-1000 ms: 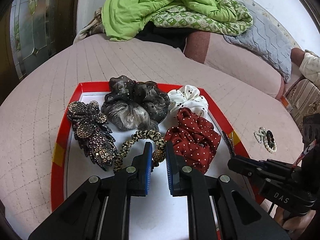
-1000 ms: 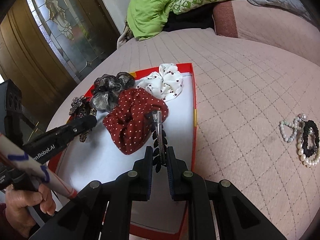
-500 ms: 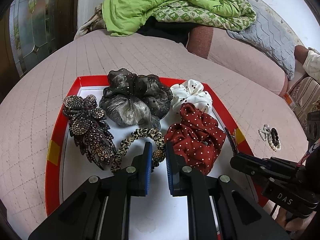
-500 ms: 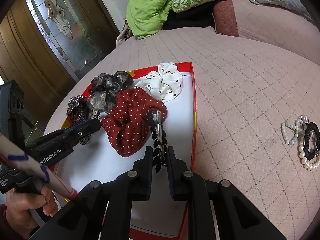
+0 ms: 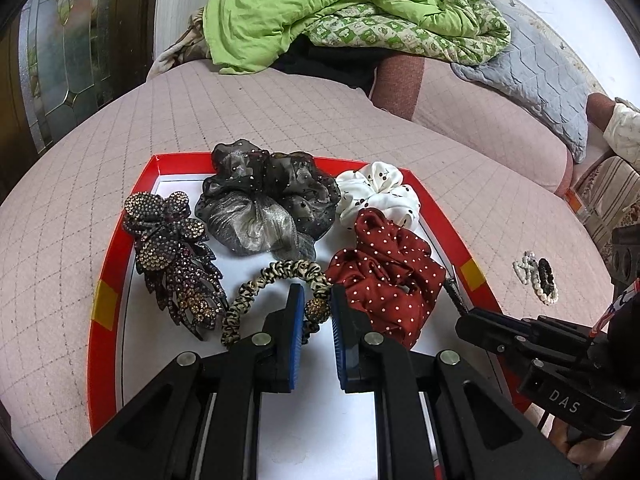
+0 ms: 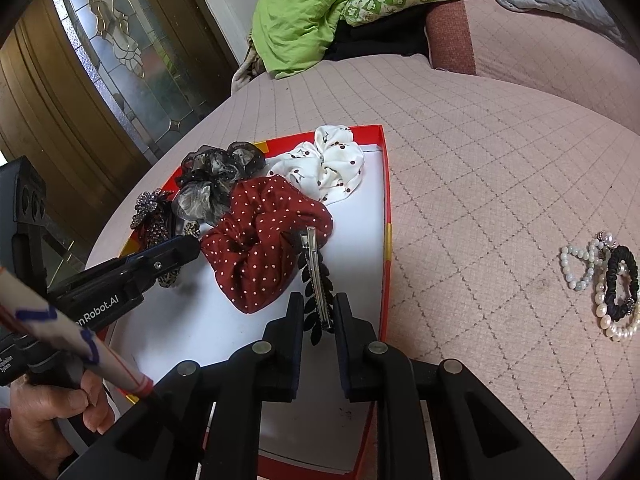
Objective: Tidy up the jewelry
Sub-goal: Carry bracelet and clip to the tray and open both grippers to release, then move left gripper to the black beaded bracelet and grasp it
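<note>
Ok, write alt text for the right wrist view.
The right gripper holds a black leaf-trimmed hair clip over a red-rimmed white tray, beside a red polka-dot scrunchie and a white cherry-print scrunchie. Pearl bracelets lie apart on the pink quilted cover.

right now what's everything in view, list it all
tray: 1, red rim, white floor, on pink quilt
grey scrunchie: 1, tray, far middle
white scrunchie: 1, dark dots, tray, far right corner
red scrunchie: 1, white dots, tray, right
claw clip: 1, brown rhinestones, tray, left
leopard hair tie: 1, tan and black, tray, at left gripper
leaf clip: 1, black and silver, tray, at right gripper
bracelets: small heap, pearl and black, on quilt right of tray
blankets: heap, green, far side
left gripper: shut on leopard hair tie
right gripper: shut on leaf clip
hand: 1, holds left gripper
</note>
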Available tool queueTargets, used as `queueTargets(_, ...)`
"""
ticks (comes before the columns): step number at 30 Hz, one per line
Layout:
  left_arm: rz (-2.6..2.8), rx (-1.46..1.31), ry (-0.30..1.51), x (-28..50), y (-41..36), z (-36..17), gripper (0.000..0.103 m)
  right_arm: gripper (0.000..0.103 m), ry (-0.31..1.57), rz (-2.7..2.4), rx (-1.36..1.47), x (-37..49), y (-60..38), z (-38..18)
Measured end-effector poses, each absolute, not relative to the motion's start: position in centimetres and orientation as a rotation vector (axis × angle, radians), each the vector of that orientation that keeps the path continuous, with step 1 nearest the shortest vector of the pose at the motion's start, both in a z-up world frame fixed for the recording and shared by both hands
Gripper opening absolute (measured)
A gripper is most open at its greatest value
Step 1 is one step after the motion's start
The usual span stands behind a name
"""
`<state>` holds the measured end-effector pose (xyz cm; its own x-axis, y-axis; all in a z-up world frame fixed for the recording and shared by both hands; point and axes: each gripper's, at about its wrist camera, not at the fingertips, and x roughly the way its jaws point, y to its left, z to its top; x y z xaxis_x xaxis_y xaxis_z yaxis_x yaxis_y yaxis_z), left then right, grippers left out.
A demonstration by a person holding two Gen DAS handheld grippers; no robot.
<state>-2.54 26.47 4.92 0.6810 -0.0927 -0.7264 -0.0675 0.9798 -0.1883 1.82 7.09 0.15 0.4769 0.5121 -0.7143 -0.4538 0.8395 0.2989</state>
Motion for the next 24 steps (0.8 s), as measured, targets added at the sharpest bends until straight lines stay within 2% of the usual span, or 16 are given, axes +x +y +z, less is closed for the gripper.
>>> queueTargets(5,-0.018,-0.210,0.817,-2.6,26.4,5.1,0.013,0.019,0.899,0.595,0.073,1.8,7.0,0.2)
queueTargets(9,-0.021,-0.206,0.808,-2.6,26.2,5.4,0.019,0.022,0.899,0.602,0.081,1.7,6.9,0.4)
queueTargets(24,-0.091,-0.150,0.664,-3.9,22.4,8.2,0.022,0.022,0.817,0.584,0.205,1.0,2.5,3.3)
